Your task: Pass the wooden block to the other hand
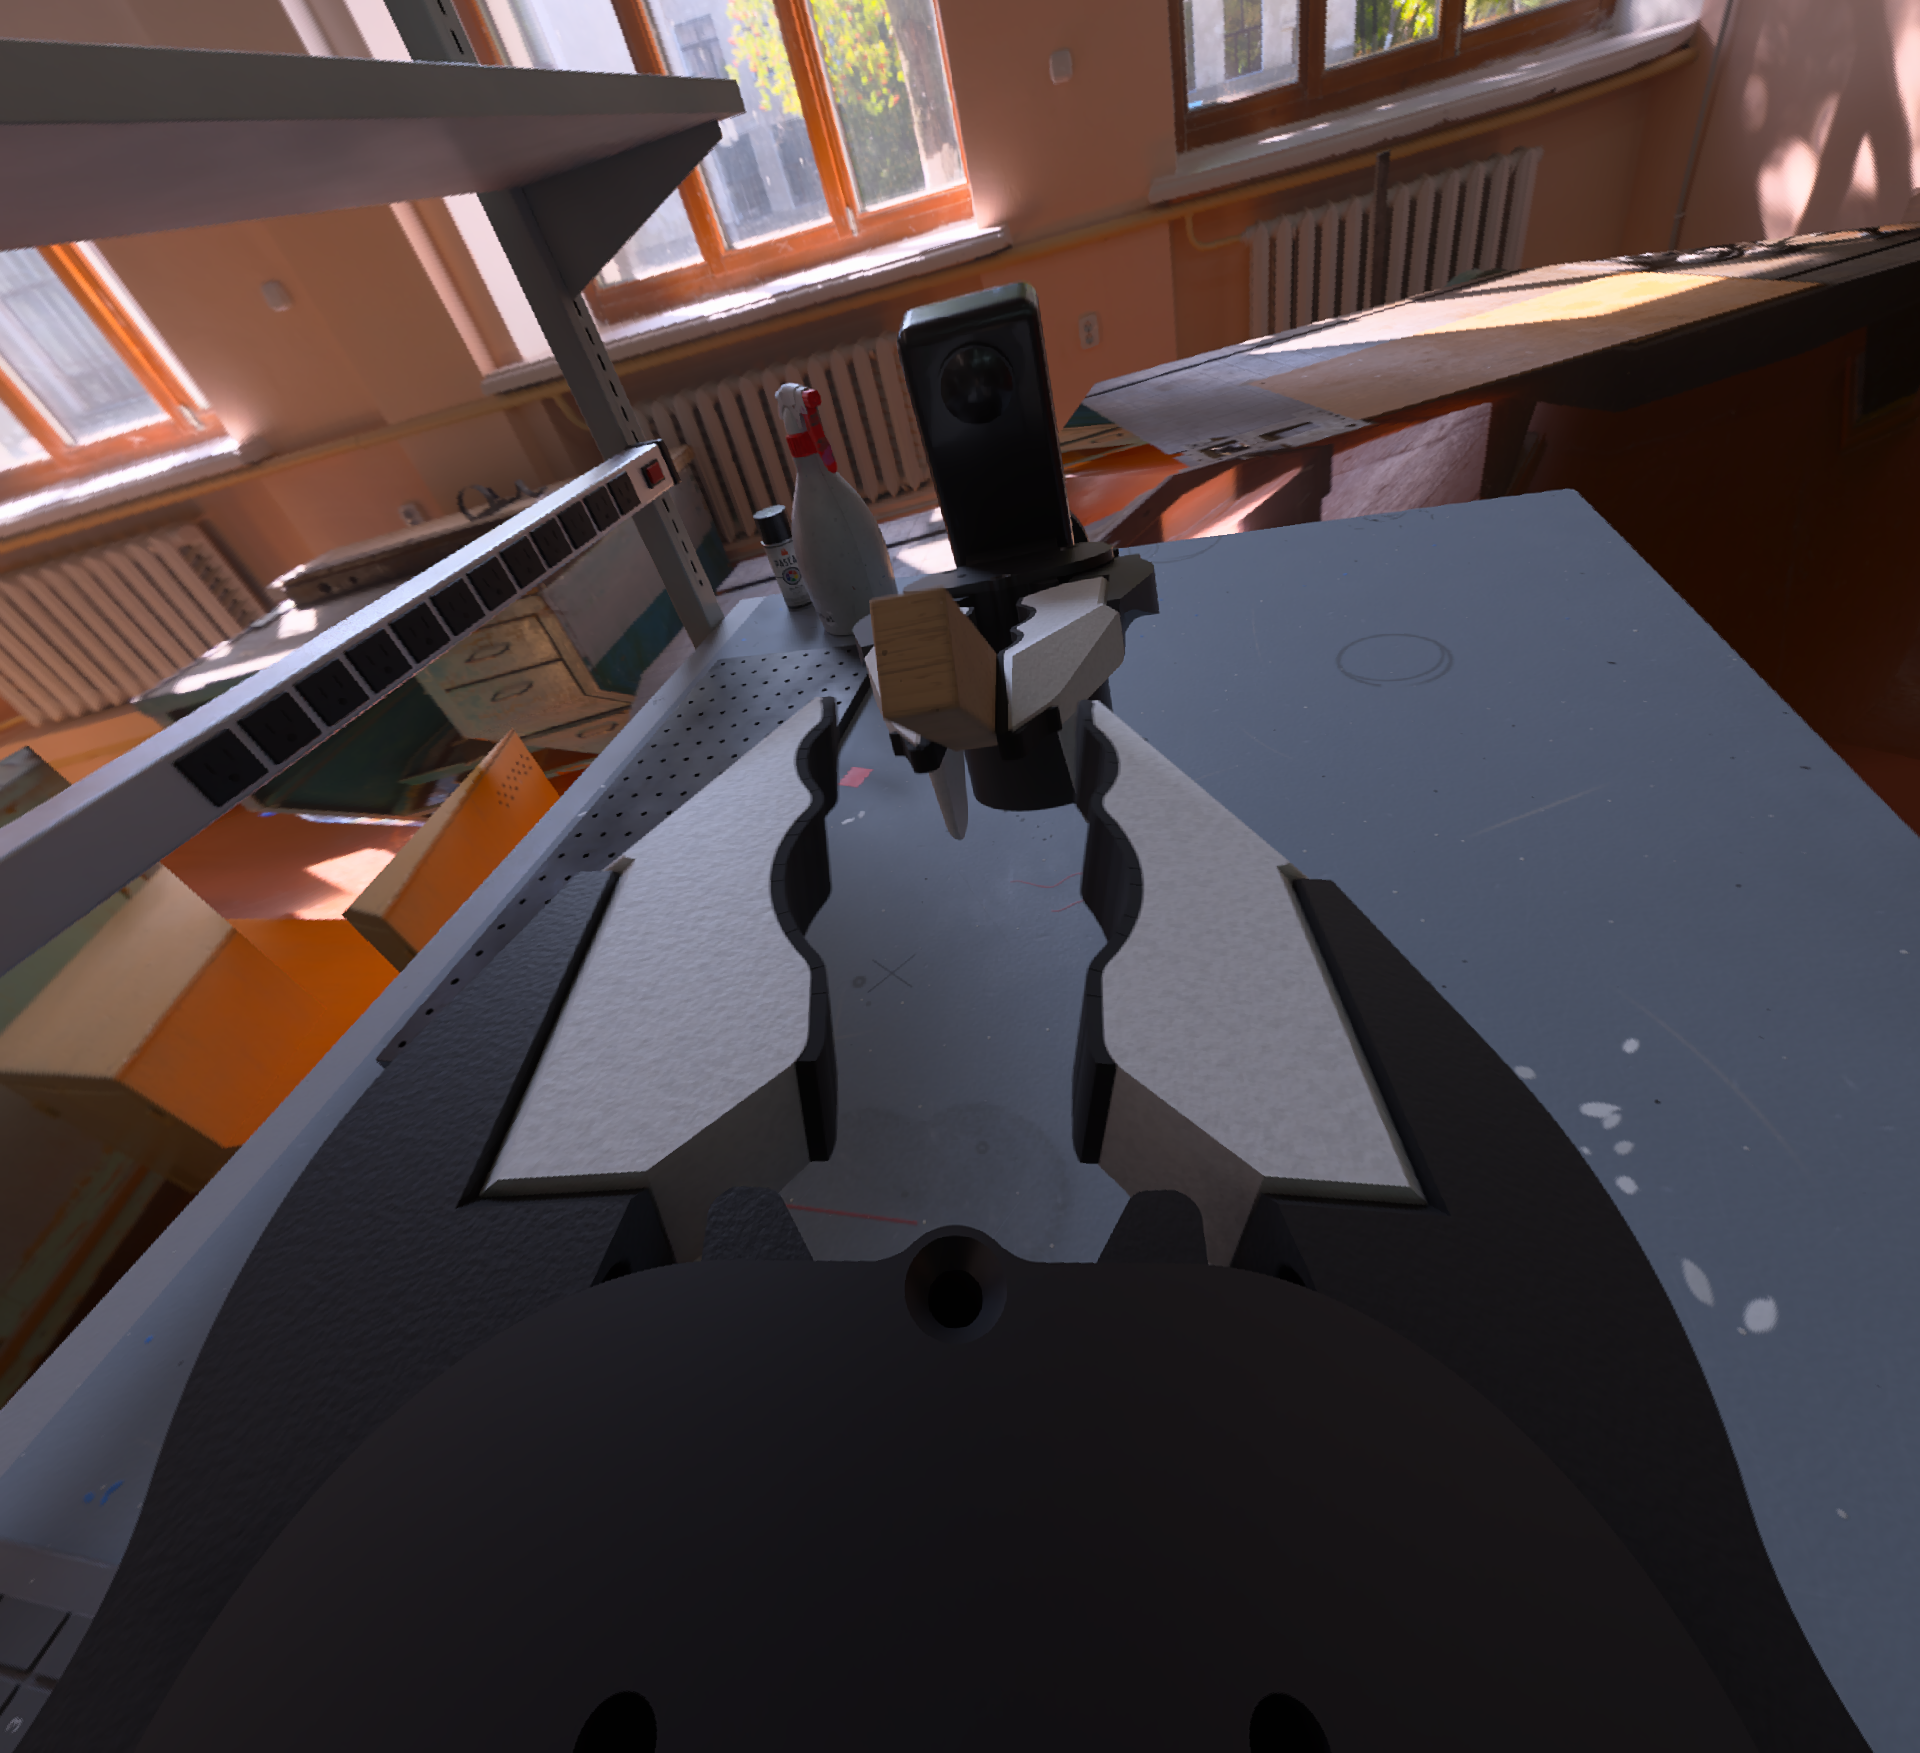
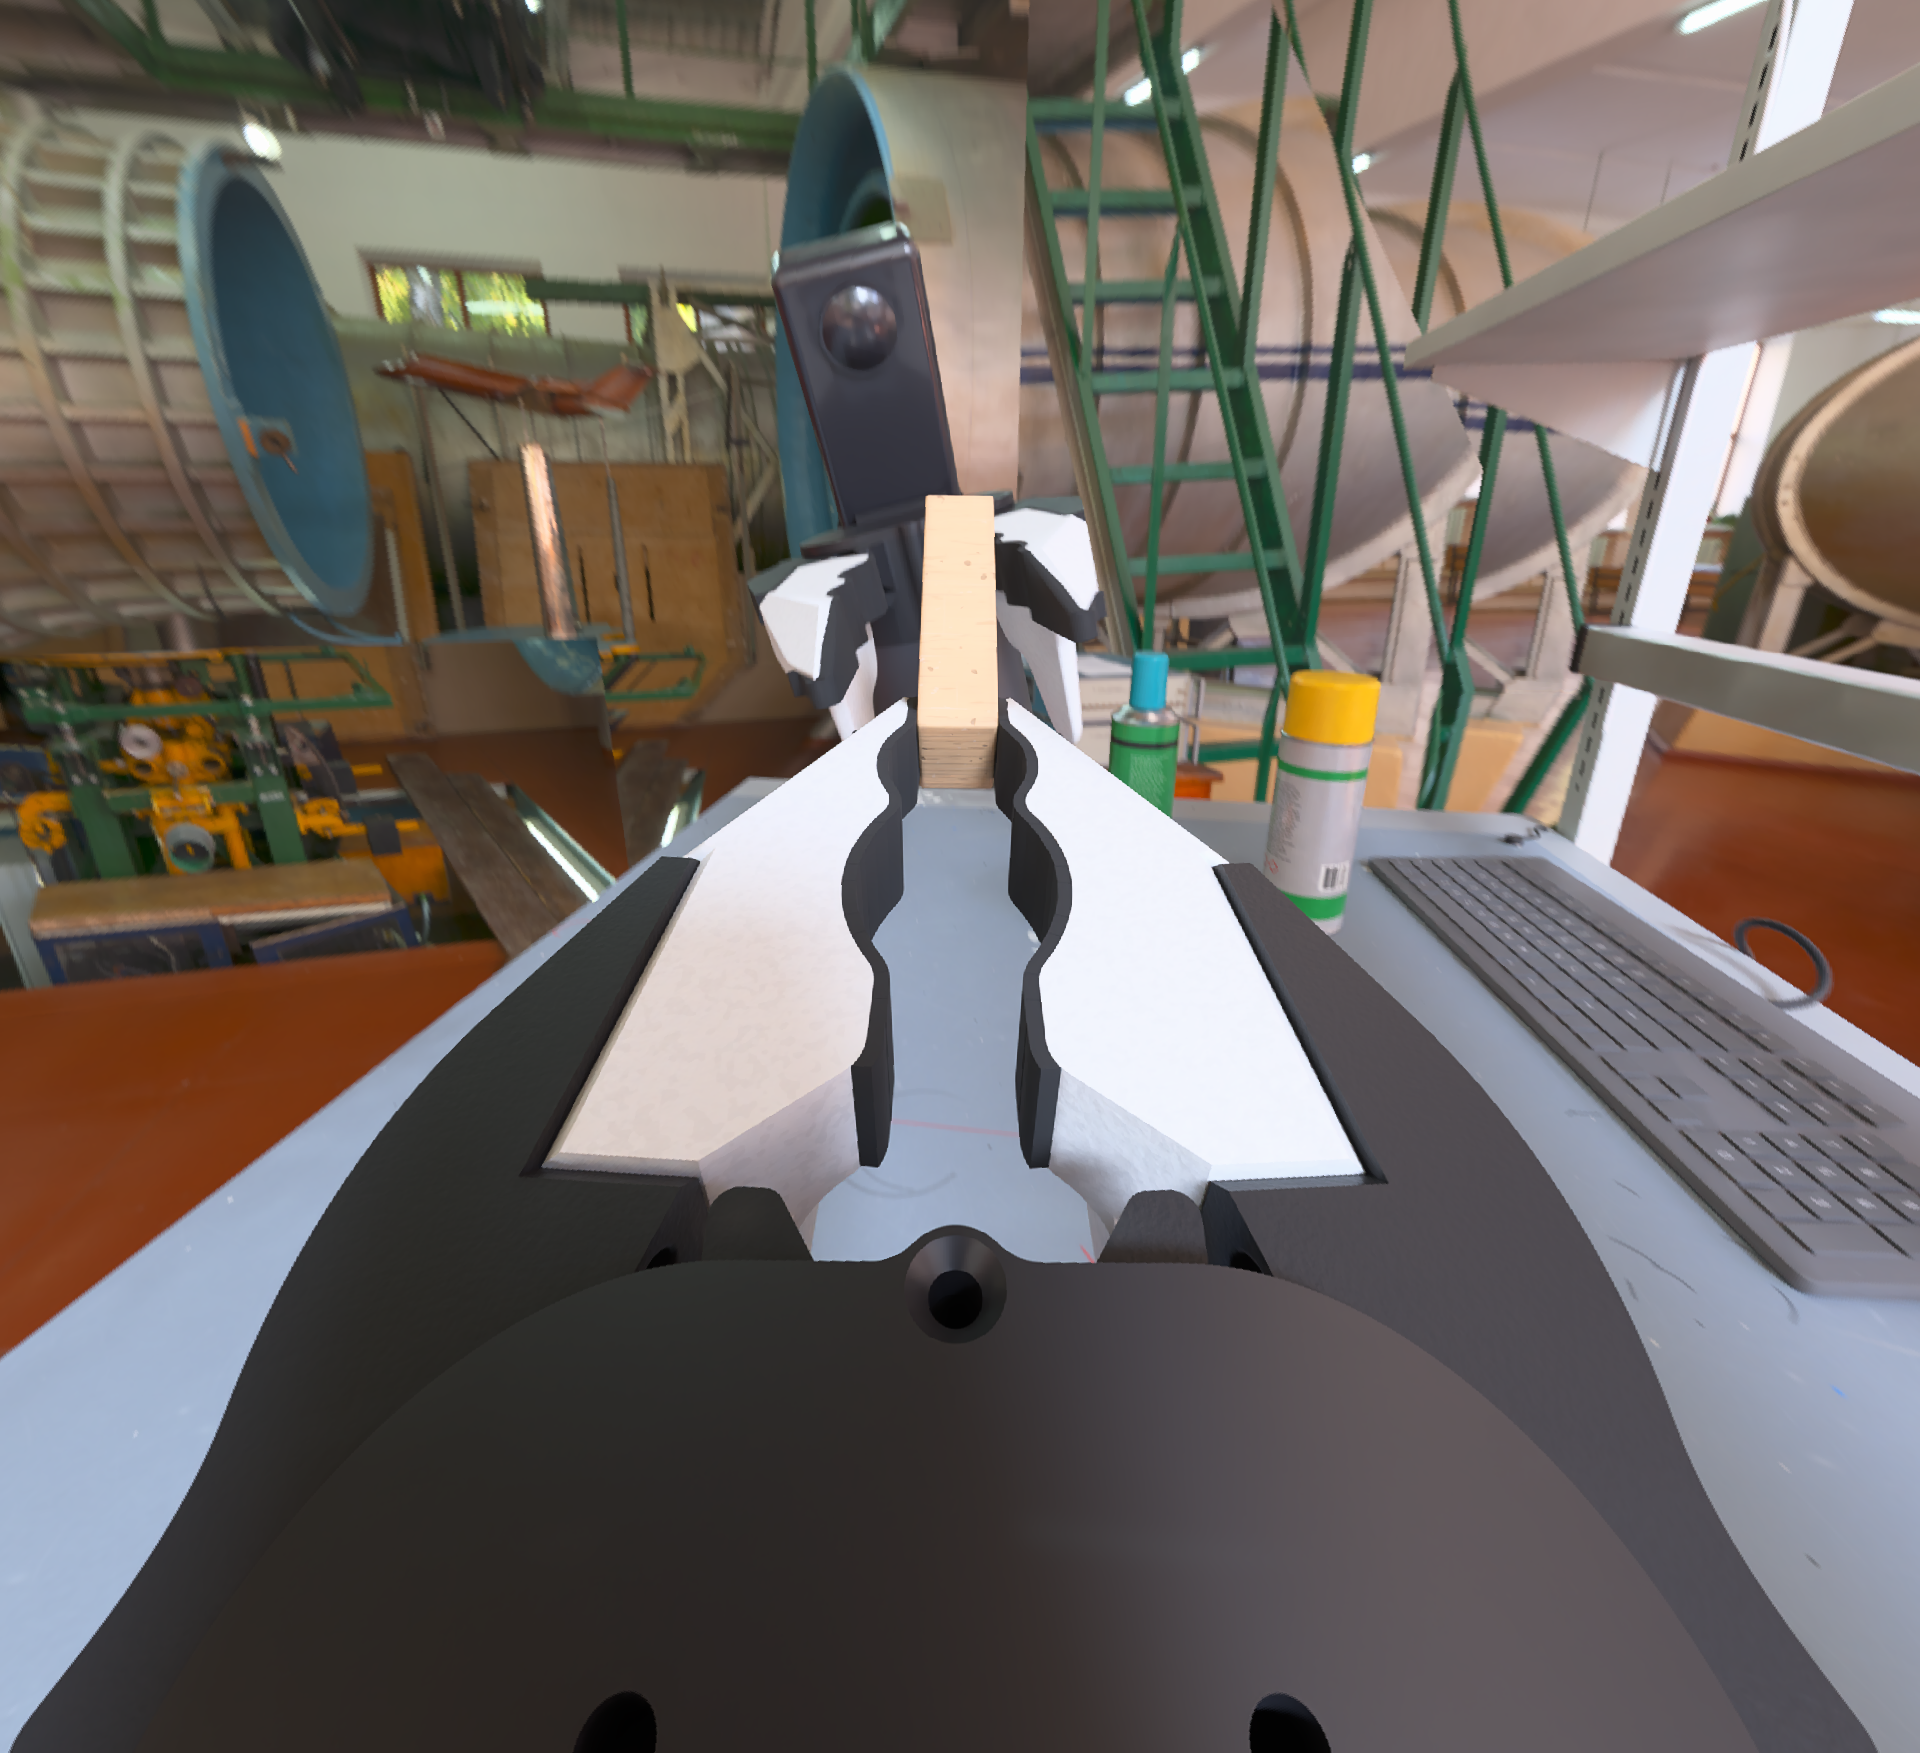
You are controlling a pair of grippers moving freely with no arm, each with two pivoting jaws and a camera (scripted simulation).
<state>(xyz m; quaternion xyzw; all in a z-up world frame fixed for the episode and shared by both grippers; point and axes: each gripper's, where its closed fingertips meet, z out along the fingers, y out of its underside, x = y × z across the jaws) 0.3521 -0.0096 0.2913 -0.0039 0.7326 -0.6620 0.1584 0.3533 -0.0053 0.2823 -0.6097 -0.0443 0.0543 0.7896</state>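
The pale wooden block (image 2: 958, 623) stands upright between the fingertips of my right gripper (image 2: 958, 747), which is shut on its near end. In the right wrist view, my left gripper faces it, and its white fingers (image 2: 821, 623) spread to either side of the block's far part without touching it. In the left wrist view my left gripper (image 1: 961, 727) is open and empty. Just past its tips is the block (image 1: 920, 664), held by the right gripper (image 1: 997, 690) above the grey table (image 1: 1455, 820).
A white spray bottle (image 1: 831, 540) and a small can (image 1: 779, 550) stand at the table's far edge by a power strip (image 1: 416, 643) and a shelf (image 1: 312, 134). Two spray cans (image 2: 1320, 789) and a keyboard (image 2: 1662, 1028) lie to the right in the right wrist view.
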